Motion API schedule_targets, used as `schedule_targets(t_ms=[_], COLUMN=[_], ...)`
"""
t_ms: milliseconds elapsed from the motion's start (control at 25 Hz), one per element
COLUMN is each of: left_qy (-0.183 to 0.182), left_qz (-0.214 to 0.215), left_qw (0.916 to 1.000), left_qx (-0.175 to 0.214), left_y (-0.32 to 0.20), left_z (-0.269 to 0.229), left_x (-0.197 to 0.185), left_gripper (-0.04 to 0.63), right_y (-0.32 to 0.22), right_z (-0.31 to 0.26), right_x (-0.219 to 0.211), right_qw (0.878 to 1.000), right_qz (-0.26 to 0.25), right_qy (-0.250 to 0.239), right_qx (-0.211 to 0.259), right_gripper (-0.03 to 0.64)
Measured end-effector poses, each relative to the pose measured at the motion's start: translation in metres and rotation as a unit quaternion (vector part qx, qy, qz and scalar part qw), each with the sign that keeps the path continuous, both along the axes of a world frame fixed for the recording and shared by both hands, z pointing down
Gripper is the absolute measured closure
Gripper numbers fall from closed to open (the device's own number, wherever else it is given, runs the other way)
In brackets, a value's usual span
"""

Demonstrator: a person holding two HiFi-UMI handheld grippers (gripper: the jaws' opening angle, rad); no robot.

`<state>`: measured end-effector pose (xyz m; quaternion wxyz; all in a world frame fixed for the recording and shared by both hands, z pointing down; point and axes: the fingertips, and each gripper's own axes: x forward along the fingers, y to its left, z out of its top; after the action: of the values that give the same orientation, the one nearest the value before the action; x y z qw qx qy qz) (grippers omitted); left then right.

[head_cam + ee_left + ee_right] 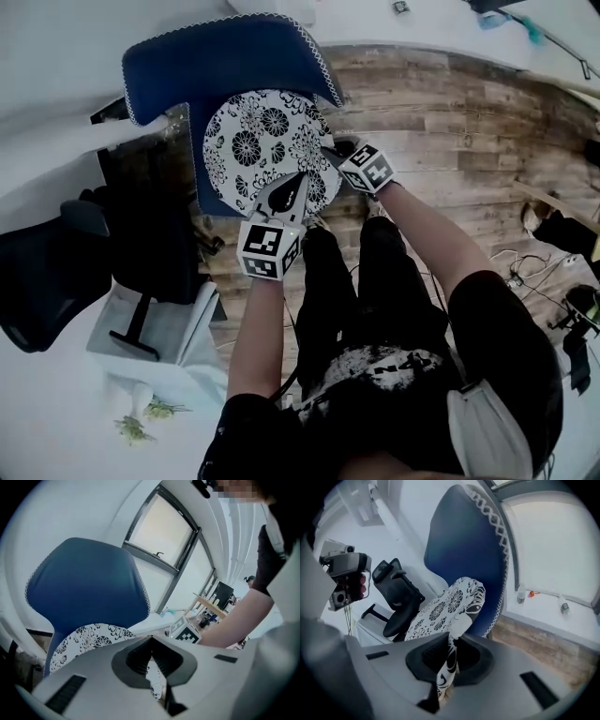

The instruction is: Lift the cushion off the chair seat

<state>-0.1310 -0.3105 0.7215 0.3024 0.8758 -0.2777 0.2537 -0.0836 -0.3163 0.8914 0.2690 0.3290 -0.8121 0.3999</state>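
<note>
A round white cushion (262,141) with a black flower print lies over the seat of the blue chair (216,66), its far edge against the backrest. My left gripper (289,192) is shut on the cushion's near rim. My right gripper (330,155) is shut on the rim a little further right. In the left gripper view the printed cloth (79,639) runs into the shut left gripper (150,660) below the blue chair back (84,583). In the right gripper view a fold of the cushion (440,611) is pinched in the right gripper (449,660).
A black office chair (47,272) stands at the left beside a low white stand (159,328). Wooden floor (450,112) spreads to the right, with cables (534,272) near the edge. The person's legs are just behind the grippers. A window sill (543,602) carries small bottles.
</note>
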Motion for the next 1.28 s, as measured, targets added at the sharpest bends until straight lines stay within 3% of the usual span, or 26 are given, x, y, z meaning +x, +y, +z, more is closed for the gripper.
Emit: schedule_targets(t_ms=[120, 480, 720, 1000, 1280], left_qy=[-0.018, -0.011, 0.053, 0.069, 0.088], left_qz=[0.006, -0.039, -0.078, -0.083, -0.100], left_qw=[0.9995, 0.9982, 0.9936, 0.9867, 0.9767], left_qx=[0.026, 0.045, 0.062, 0.122, 0.168], left_y=[-0.003, -0.003, -0.017, -0.031, -0.031], left_z=[-0.020, -0.082, -0.140, -0.205, -0.259], left_x=[-0.003, -0.029, -0.026, -0.010, -0.006], left_gripper=[0.583, 0.583, 0.583, 0.583, 0.583], right_y=[-0.003, -0.016, -0.030, -0.049, -0.043], right_z=[-0.027, -0.143, -0.238, -0.342, -0.420], right_x=[0.001, 0.010, 0.023, 0.049, 0.073], right_qw=[1.000, 0.995, 0.987, 0.971, 0.949], right_qz=[-0.016, -0.012, 0.020, 0.062, 0.051], right_qy=[0.008, 0.014, -0.020, -0.047, -0.027], right_qx=[0.022, 0.102, 0.156, 0.227, 0.309], right_gripper=[0.588, 0.589, 0.589, 0.589, 0.589])
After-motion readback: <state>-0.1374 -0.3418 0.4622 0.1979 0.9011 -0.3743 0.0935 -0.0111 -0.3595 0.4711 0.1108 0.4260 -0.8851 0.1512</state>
